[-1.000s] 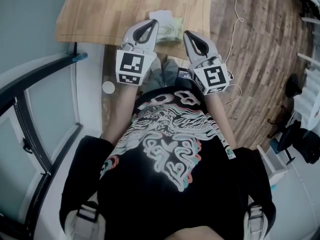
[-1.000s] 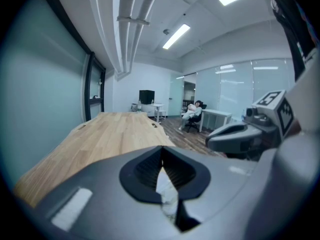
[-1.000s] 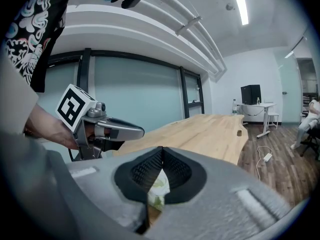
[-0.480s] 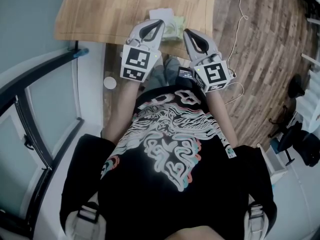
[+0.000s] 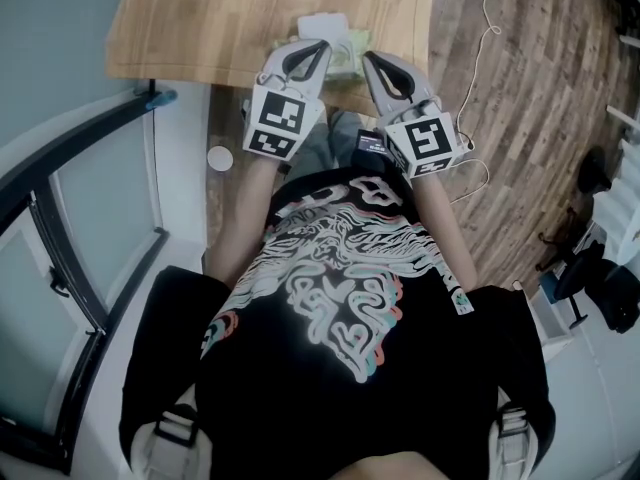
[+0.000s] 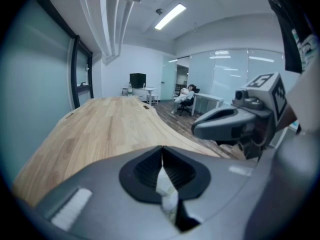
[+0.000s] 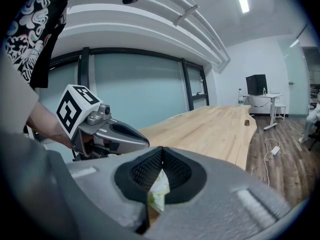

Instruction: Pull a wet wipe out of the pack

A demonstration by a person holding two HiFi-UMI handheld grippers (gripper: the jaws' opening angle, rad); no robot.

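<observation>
The wet wipe pack, greenish with a white flap, lies near the front edge of the wooden table. My left gripper hangs over the pack's near left side, its jaws shut and empty. My right gripper is just right of the pack, also shut and empty. In the left gripper view, the white pack shows through the gap behind the closed fingertips. In the right gripper view, the greenish pack shows the same way behind the shut tips. Whether either gripper touches the pack is hidden.
The table's front edge runs just under the grippers. A small white round object lies on the floor at the left. A white cable trails over the wood floor at the right. A glass partition frame stands left.
Both grippers have moved forward and down toward the pack, the left one farther. Their jaws have stayed shut.
</observation>
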